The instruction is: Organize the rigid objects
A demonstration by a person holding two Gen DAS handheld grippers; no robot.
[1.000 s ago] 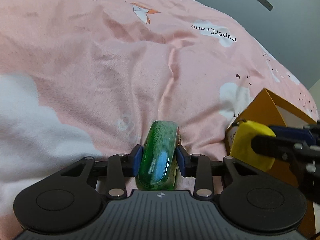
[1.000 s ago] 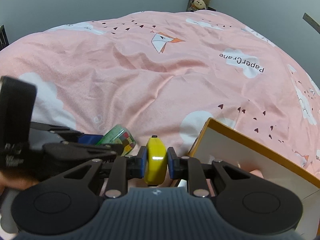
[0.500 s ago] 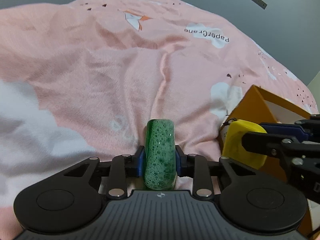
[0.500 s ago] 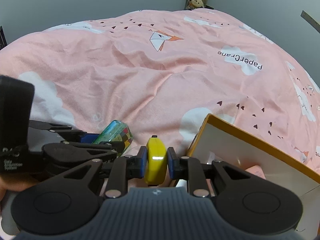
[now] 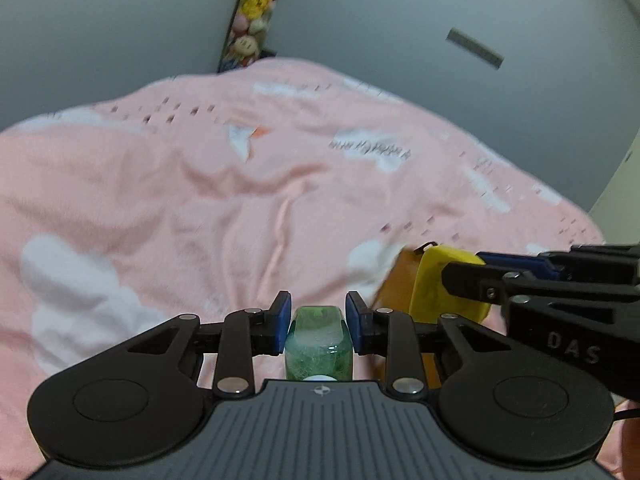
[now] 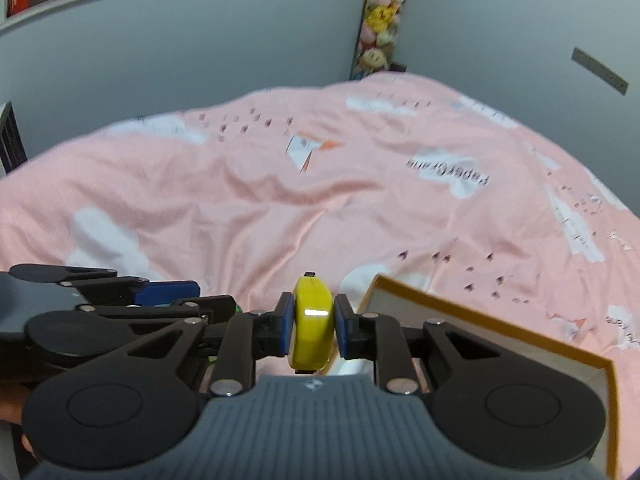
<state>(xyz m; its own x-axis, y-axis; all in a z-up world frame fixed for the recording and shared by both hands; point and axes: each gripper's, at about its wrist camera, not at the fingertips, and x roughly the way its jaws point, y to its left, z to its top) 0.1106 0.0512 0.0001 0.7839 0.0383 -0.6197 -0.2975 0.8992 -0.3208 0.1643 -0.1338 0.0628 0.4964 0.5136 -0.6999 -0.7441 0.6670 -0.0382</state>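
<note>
Both hands are loaded: the left gripper (image 5: 316,330) is clamped on a green speckled block (image 5: 319,344), and the right gripper (image 6: 311,328) squeezes a yellow rounded piece (image 6: 312,322). The orange-rimmed box (image 6: 492,322) sits on the pink bedspread (image 6: 280,208) at about 3 o'clock of the yellow piece (looks open-topped, though blur makes that iffy). I'd lower each item well inside the rim before letting go, one at a time so the grippers don't bump.
</note>
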